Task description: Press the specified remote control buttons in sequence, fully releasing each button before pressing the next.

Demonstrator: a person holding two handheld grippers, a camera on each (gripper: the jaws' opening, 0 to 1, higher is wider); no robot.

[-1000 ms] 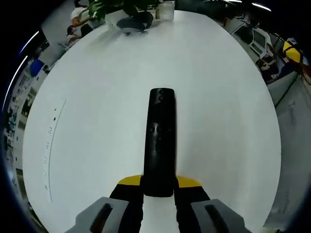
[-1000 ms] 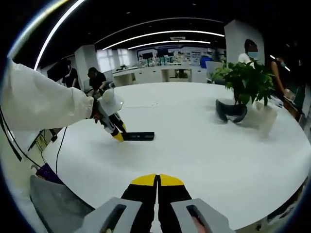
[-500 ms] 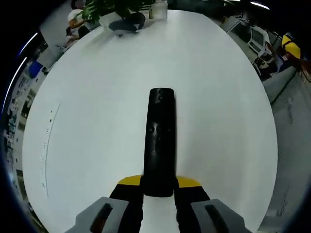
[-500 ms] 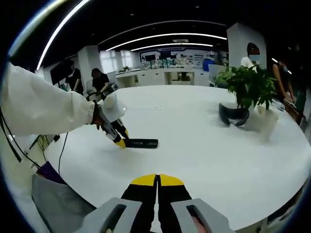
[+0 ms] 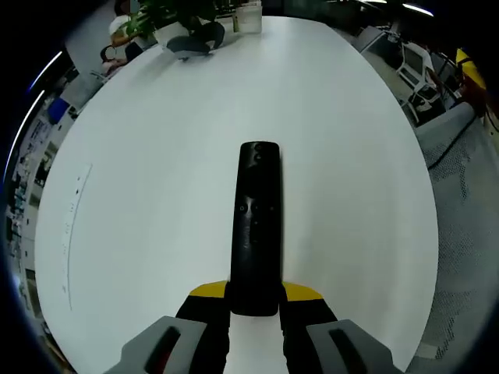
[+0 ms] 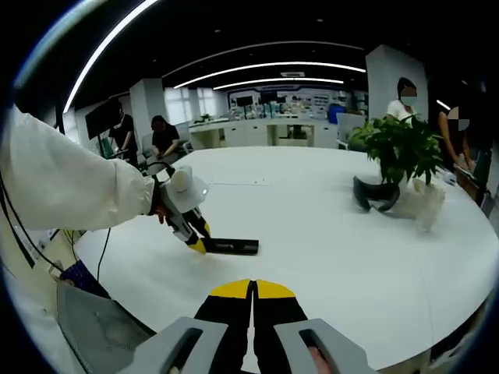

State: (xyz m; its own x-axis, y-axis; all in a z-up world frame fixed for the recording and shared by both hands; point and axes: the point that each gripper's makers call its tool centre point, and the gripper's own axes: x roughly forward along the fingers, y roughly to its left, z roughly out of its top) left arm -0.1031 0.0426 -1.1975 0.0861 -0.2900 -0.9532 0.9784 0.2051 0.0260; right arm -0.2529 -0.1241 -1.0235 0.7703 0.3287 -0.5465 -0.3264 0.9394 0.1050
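A long black remote control lies button side up, reaching from my left gripper's jaws toward the middle of the white table. My left gripper is shut on the remote's near end, its yellow-tipped jaws pressed against both sides. In the right gripper view the same remote lies flat on the table, with the left gripper holding its left end and a white sleeve behind it. My right gripper hovers near the table's front edge, jaws shut together with nothing between them.
The round white table carries a potted green plant, a dark headset-like object and a clear cup at the far right. Several people stand behind the table. A grey chair is beside the table's edge.
Both cameras have shifted a little. In the right gripper view the left gripper and the remote sit slightly further right and lower. The grip on the remote is the same.
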